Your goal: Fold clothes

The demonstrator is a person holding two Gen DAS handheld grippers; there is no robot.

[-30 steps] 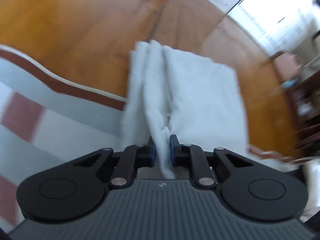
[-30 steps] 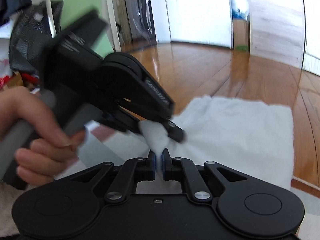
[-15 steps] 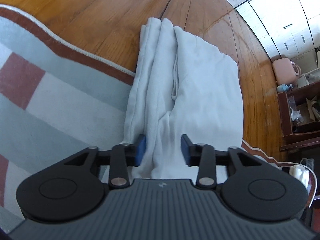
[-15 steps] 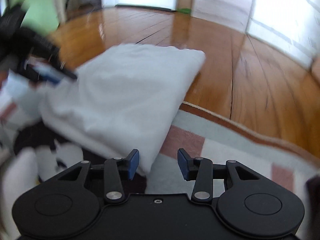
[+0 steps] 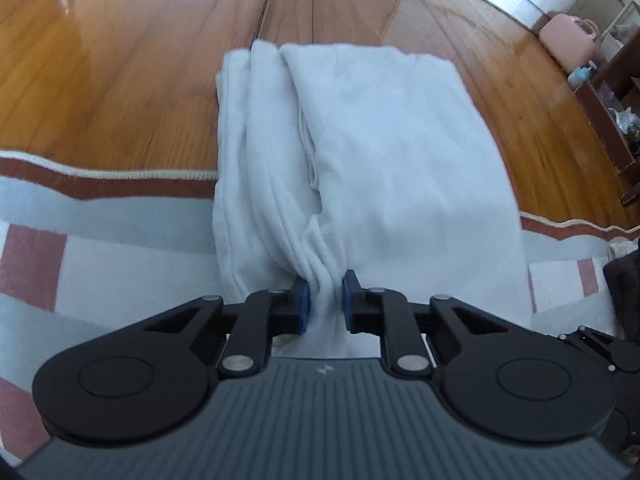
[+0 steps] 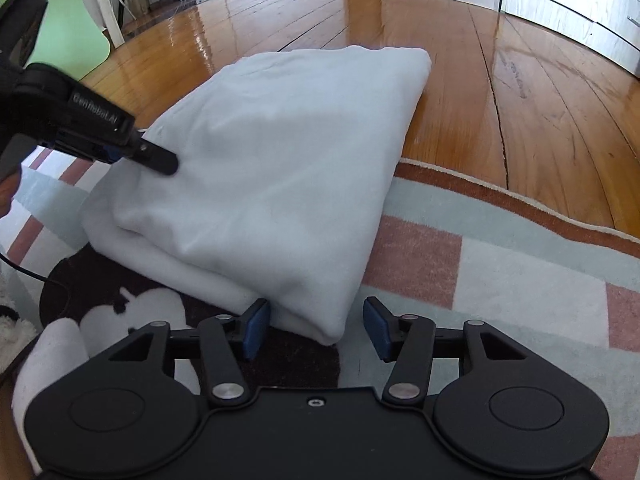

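A white folded garment point(image 5: 384, 152) lies half on the patterned rug and half on the wooden floor. My left gripper point(image 5: 324, 300) is shut on a bunched fold at its near edge. It also shows in the right wrist view point(image 6: 132, 152), pinching the garment's left side. In that view the garment point(image 6: 280, 152) is a thick folded stack. My right gripper point(image 6: 316, 328) is open, its jaws on either side of the garment's near corner, not closed on it.
The rug point(image 6: 500, 280) has grey, pink and white blocks with a brown border point(image 5: 100, 184). Wooden floor point(image 6: 520, 100) lies beyond. A dark shelf unit point(image 5: 612, 120) and a pink case point(image 5: 568, 40) stand at the right. A green panel point(image 6: 68, 40) is at the left.
My left gripper, open half a second ago, has closed on a fold of the garment. My right gripper stays open and has moved up to the garment's near corner.
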